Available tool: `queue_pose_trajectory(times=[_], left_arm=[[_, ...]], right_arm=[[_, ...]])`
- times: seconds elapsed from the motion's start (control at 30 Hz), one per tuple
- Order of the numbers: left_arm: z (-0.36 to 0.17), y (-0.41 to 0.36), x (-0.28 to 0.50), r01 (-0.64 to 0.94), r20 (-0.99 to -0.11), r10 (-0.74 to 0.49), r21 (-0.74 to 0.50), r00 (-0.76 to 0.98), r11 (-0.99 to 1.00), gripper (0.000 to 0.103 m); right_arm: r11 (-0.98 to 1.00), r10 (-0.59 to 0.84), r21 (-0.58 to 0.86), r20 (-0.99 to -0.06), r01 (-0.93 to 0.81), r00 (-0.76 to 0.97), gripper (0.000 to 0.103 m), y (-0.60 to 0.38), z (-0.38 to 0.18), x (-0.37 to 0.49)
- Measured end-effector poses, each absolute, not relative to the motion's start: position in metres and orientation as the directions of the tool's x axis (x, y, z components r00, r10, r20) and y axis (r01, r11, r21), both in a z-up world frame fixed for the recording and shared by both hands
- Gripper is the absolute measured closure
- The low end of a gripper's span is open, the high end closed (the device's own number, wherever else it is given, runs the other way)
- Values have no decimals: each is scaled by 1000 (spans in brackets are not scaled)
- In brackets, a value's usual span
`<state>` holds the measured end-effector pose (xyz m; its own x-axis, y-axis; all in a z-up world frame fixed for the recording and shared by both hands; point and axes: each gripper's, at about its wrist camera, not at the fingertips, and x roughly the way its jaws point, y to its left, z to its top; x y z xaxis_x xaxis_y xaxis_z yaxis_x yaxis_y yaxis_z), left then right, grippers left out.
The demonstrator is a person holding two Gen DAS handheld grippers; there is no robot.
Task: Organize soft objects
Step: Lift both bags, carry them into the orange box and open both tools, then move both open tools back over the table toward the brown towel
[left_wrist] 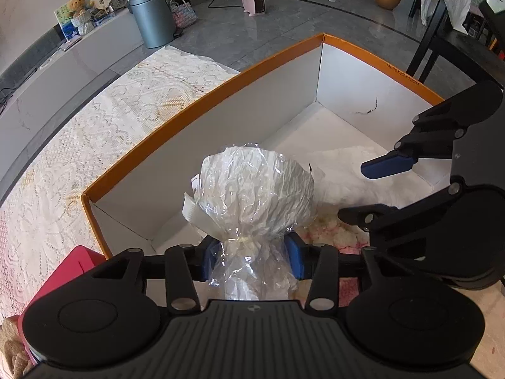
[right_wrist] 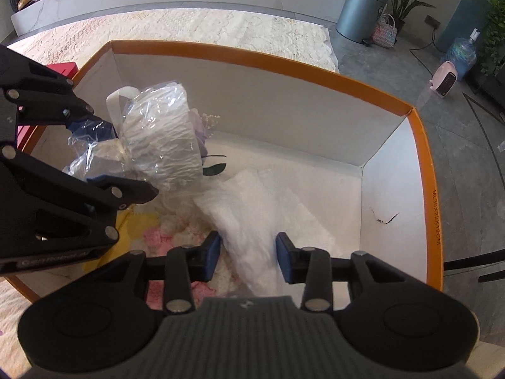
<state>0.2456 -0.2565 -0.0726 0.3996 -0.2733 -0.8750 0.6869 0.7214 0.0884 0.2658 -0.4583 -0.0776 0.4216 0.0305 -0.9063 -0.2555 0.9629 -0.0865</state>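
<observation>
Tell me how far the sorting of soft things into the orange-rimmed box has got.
Done: white gauzy fabric and a pink-and-white fluffy piece lie in the box. In hand: the left gripper grips a plastic-wrapped bundle by its neck over the box; the right gripper is open astride the fabric. Left: setting the bundle down.

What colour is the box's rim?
Orange, around white inner walls of the box; the right wrist view shows it best.
</observation>
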Motion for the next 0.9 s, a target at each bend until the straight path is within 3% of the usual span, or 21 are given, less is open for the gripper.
queue_pose_trajectory(times=[0.2,0.37,0.9], left_arm=[[-61,-254,237,708,-855,-304,101,422,699,34],[-45,-249,226,715,-820,-346,104,455,692,31],[7,-197,190,625,-707,-401,74,582,777,31]], right_arm=[[955,16,-117,-899,-274,438,46,-461,-69,257],[949,-1,-144,-891,-281,454,26,-462,-59,250],[961,3,-154,-827,-231,562,19,-443,-7,207]])
